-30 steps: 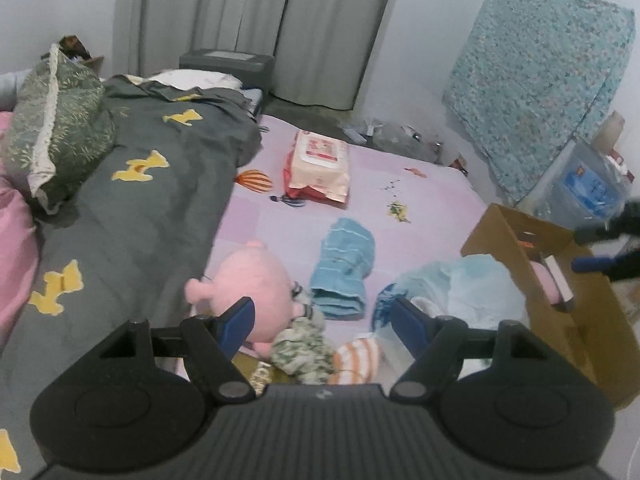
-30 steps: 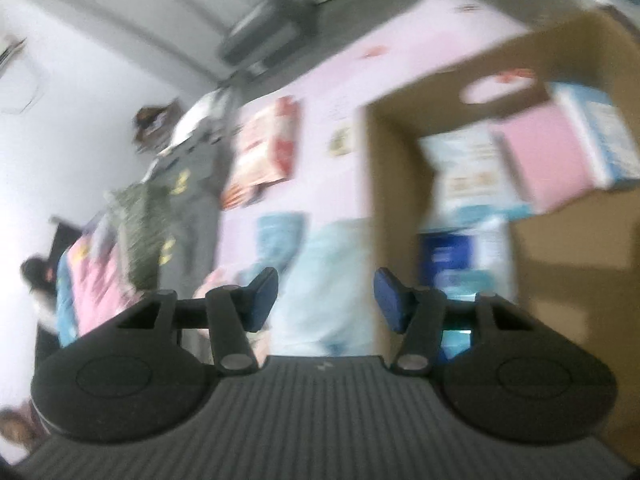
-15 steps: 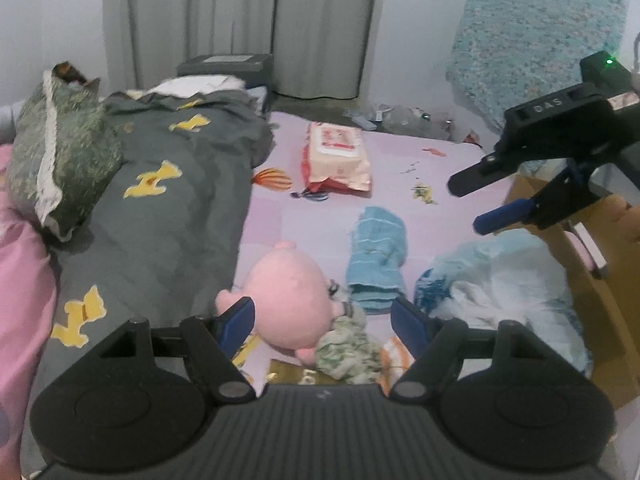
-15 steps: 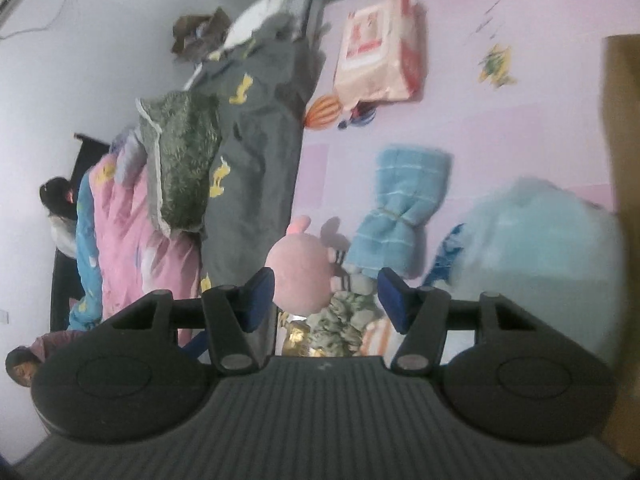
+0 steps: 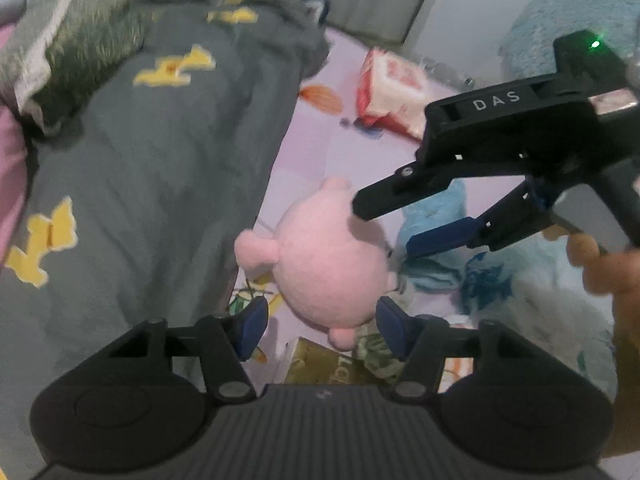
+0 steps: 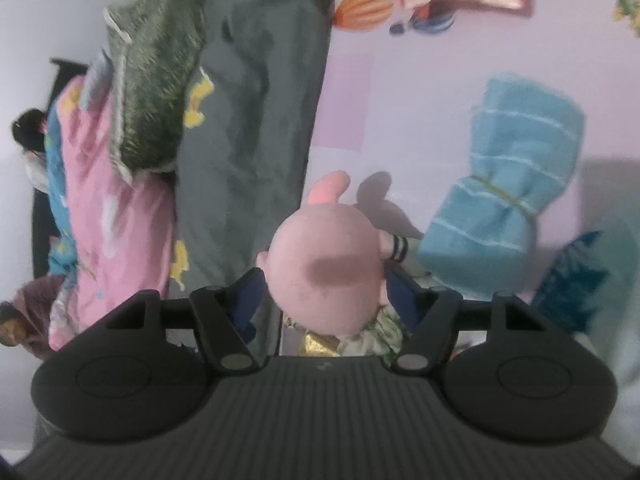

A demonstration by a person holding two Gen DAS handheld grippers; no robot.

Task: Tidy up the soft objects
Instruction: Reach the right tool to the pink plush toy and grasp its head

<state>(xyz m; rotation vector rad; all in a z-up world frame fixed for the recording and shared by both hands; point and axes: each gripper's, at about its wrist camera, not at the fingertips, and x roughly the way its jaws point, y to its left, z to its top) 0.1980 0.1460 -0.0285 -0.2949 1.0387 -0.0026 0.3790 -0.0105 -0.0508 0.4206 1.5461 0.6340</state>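
Note:
A pink plush toy lies on the lilac sheet beside a grey blanket. My left gripper hangs just over it with its jaws closing. The plush's lower part sits between the blue pads, which do not visibly press on it. My right gripper comes in from the right, jaws opening, with the plush head between its fingers and no grip. From the left wrist, the right gripper shows side-on, held by a hand. A rolled blue towel lies just right of the plush.
A camouflage-patterned soft item and a gold packet lie under the plush. A wet-wipe pack sits farther back. A pale blue plastic bag fills the right. A green pillow rests on the blanket's far left.
The right gripper swung from the cardboard box across to the pink plush and its jaws widened. The left gripper dropped closer to the plush and its jaws narrowed.

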